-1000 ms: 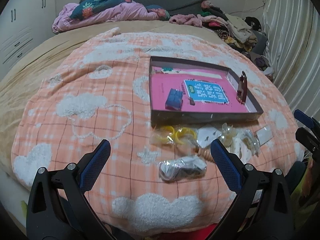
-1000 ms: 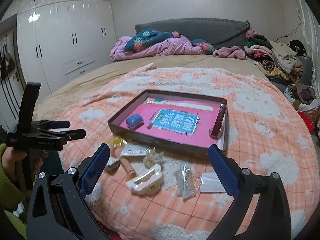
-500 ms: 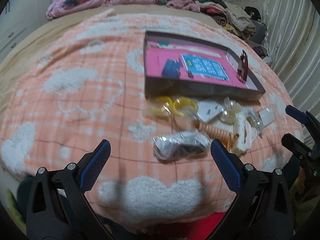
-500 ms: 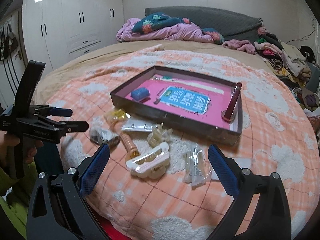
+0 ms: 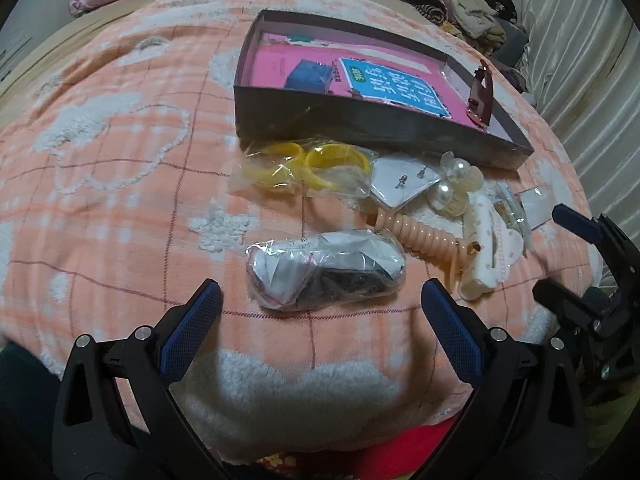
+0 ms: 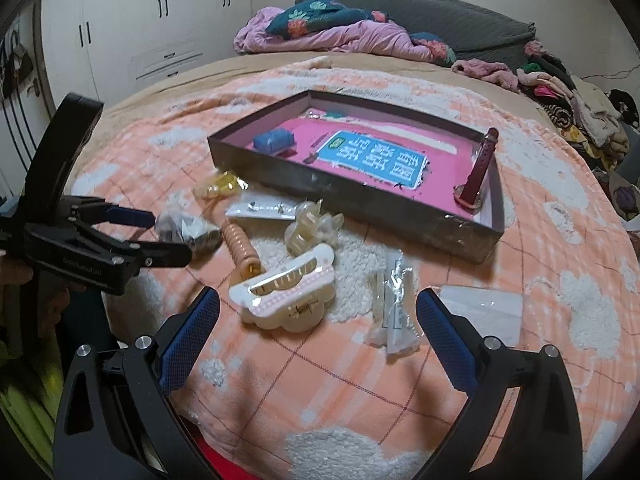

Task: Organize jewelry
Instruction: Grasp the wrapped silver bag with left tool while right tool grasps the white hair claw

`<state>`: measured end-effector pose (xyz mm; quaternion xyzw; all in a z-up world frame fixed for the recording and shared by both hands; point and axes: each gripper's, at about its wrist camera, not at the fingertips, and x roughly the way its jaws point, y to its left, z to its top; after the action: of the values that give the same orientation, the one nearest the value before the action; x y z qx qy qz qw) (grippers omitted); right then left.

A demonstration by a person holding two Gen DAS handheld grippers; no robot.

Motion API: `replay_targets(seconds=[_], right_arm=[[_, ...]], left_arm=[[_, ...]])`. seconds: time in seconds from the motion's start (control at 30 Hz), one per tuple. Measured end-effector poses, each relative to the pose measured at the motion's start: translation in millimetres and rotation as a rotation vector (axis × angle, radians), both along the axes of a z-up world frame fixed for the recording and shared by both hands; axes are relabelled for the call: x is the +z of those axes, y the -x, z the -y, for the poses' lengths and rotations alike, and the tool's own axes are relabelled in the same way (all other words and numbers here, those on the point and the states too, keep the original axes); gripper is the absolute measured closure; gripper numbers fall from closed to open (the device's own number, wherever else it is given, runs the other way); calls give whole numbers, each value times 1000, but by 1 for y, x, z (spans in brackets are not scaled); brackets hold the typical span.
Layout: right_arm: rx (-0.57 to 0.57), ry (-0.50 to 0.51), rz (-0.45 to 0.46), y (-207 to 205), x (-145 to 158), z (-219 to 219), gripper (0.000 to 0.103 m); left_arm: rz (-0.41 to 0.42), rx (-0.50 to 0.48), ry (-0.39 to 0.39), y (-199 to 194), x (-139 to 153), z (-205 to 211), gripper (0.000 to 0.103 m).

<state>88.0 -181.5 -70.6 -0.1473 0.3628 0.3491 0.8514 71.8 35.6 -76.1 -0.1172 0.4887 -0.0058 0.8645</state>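
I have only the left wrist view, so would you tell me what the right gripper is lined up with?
Observer: The right gripper is open and empty. The white hair claw lies just ahead, nearer its left finger.
Operator: Thank you. Is anything nearer its right finger?
Observer: Yes, some small clear packets lie on the blanket just inside that finger.
Operator: And how low is my own gripper?
Observer: Seen from the side, the left gripper is open and down near the blanket, with its tips at the plastic bag. I cannot tell whether they touch it.
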Motion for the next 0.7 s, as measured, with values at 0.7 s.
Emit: replay_targets(seconds=[0.7], right_arm=[[180,91,-59,-18,-40,-42,33]], left_arm=[[53,-38,4,4,7,-9,36]])
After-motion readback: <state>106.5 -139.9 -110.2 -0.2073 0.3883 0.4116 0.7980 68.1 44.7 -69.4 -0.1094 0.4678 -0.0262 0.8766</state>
